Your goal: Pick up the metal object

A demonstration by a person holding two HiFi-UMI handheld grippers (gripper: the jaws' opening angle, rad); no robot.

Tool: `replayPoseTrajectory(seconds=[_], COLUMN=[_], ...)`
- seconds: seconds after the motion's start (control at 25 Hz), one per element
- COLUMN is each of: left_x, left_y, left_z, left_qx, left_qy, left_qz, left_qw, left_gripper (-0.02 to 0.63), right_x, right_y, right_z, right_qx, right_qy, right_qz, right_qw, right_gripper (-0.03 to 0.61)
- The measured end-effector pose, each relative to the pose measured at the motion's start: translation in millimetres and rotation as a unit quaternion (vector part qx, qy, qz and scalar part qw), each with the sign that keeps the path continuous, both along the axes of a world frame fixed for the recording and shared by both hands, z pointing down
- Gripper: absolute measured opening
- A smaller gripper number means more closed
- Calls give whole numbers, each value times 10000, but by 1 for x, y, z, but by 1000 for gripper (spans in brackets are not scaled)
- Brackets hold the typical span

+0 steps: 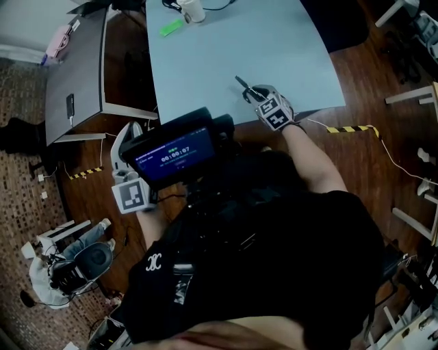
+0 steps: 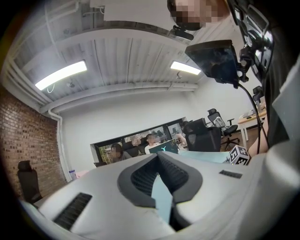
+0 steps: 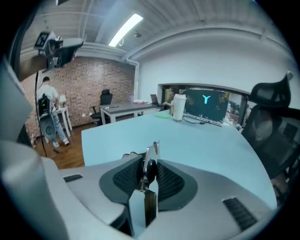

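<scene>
1. Grasping is the step in hand. In the right gripper view the right tool [image 3: 149, 161] is clamped on the metal object [image 3: 151, 154]. It is a slim, shiny piece with a dark round knob, and the ribbed pads press on it from both sides.
2. In the head view the object sits over the near edge of the light-blue table [image 1: 226, 48]. It lies at about 12 o'clock from the person's chest, and its thin tip sticks out of the jaws toward 10 o'clock. Whether that tip touches the table surface I cannot tell.
3. The left tool [image 2: 158, 159] plays no part in this. It is held off the table, at about 8 o'clock from the right tool, and points up toward the ceiling lights. Its jaws are together with nothing between them.
4. By my reading the grip is made, but a clear lift is not yet shown, so the task looks roughly halfway done.
5. The next move calls for a steady squeeze and a straight rise off the table. The piece is narrow and smooth and is held near its knob, so it could swivel or slip if the wrist twists.
6. A white cup [image 1: 191, 10] and a green item [image 1: 171, 28] lie at the table's far end, at 11 o'clock from the right tool. Both are well apart from it and should not get in the way.
</scene>
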State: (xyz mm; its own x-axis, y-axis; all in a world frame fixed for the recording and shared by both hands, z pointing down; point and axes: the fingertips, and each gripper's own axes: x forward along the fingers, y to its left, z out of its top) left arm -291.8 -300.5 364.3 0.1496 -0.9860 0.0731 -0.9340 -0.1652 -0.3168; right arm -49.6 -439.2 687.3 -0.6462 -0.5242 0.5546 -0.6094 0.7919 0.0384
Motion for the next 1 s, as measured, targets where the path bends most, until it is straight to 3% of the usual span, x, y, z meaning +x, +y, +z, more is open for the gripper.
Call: replayPoseTrajectory(seconds=[0.16,0.28,0.4,0.56,0.76,1.0], left_x=[11,19,36,60,95,118], left_y=[-7,-12,-17,-25,-26,-13], left_z=[-1,-4,-5,4,4,3], left_qx=[66,146,214,440,261,274], left_qy=[15,55,74,32,142,213], left_qz=[107,179,241,184,187,174], left_qw=[9999,9997,9995,9989,9994,9992], left_gripper=[9,9,9,9,9,9], right_x=[22,40,71,132,183,213], right_y=[-24,-33,-29,-7,39,90], right_z=[-51,-110,-178,-263,-325,-354], right_qx=[391,892,1550,2458,3034,3204], right_qy=[-793,-1326,-1835,-2439,-2753,-2921], right_qz=[568,845,1034,1119,1152,1043], right_qw=[9945,9835,9652,9314,9049,8951], right_gripper=[72,72,72,72,73,72])
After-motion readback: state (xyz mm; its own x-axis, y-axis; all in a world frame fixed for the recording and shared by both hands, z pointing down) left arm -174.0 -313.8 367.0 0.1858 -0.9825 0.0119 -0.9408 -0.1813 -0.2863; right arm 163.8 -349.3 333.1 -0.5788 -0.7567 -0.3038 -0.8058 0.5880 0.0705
